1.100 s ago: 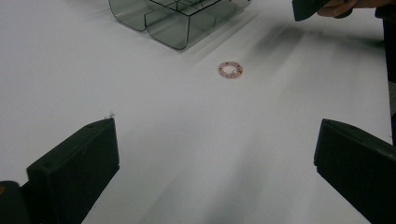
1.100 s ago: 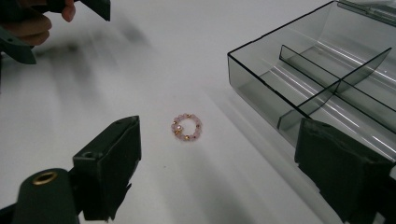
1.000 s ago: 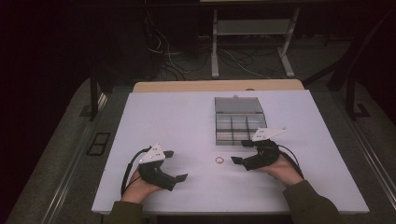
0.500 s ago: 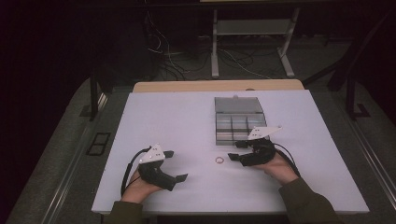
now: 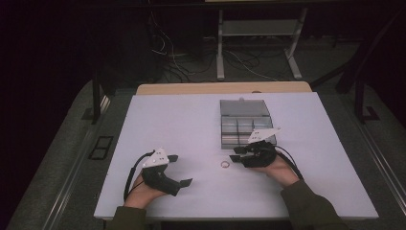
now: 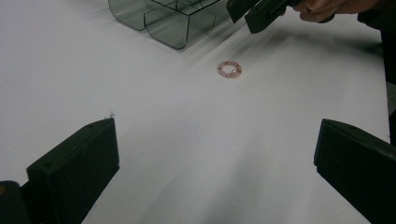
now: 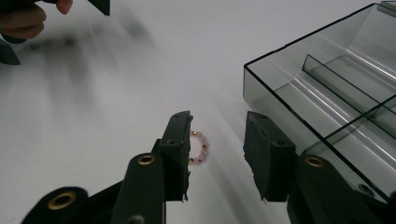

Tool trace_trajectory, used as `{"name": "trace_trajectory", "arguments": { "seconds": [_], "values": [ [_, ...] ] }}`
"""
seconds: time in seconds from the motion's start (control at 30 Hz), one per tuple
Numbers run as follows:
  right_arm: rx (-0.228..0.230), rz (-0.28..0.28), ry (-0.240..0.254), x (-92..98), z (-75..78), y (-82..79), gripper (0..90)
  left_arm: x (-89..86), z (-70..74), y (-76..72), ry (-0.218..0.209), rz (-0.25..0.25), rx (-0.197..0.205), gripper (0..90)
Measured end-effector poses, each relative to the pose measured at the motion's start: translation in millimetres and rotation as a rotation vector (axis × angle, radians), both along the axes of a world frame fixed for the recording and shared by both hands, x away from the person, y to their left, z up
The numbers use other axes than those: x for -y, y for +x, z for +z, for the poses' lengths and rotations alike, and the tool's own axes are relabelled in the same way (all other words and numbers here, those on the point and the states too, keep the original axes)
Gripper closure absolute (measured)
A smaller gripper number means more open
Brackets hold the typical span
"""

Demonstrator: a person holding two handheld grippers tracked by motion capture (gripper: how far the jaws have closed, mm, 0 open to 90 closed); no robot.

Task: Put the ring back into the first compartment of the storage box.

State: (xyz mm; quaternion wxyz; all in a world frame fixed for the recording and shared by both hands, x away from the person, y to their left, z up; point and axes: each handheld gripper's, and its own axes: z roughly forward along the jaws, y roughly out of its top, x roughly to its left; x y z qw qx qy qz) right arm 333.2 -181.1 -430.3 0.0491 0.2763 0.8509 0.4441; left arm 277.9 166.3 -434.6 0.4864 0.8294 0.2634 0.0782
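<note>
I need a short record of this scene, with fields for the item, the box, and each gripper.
item: pink bead bracelet, lying on the white table
box: clear compartment box, beyond the bracelet
right gripper: close to bracelet, jaws have just been closing, nothing held
left gripper: jaws wide open, apart from bracelet

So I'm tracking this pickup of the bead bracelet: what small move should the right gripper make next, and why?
Probably ease the right gripper a little further toward the bead bracelet. Its fingers have just been closing, yet the bracelet lies flat on the white table, partly behind one finger, with nothing between them. The compartment box sits close beside, so keep it short.
</note>
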Motion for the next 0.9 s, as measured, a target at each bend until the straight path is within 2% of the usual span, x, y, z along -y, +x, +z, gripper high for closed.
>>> {"name": "trace_trajectory", "arguments": {
  "seconds": [0.43,0.9],
  "values": [
    [-0.020,0.023,-0.033,-10.8,-4.5,5.5,75.0,-1.1,0.3,-0.1,-0.001,0.004,-0.002,0.0],
    [-0.051,0.047,-0.085,-25.2,-15.7,7.9,79.8,-1.2,0.5,-0.4,-0.002,0.002,0.000,0.0]
  ]
}}
